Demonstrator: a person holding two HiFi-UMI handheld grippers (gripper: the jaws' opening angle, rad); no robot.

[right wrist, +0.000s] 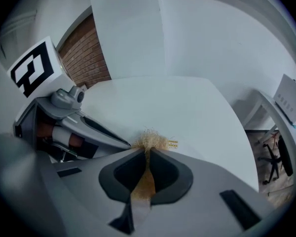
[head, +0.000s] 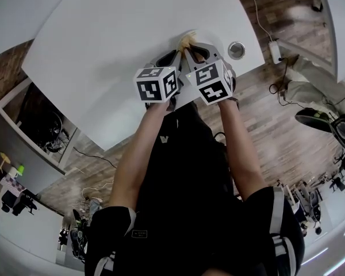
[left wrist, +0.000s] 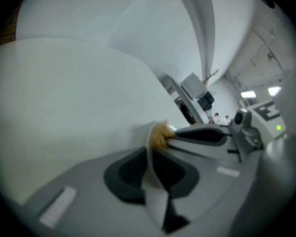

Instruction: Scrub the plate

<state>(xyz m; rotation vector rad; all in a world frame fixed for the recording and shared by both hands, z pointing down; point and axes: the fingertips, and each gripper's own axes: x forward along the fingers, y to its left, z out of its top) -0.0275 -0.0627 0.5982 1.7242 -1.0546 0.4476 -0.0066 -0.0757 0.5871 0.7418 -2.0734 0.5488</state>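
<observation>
The plate (left wrist: 154,199) is edge-on, clamped between the left gripper's (left wrist: 149,152) jaws over the table (head: 115,45). A tan scrubber (right wrist: 150,141), pinched tight in the right gripper (right wrist: 147,152), touches the plate's rim. The grippers sit side by side.

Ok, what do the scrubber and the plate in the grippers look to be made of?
The tan fibrous scrubber looks like natural plant fibre, maybe loofah: matte, frayed strands poking past the right gripper. The thin white plate, edge-on in the left gripper, looks smooth and matte; plastic, paper or ceramic, I cannot tell.
</observation>
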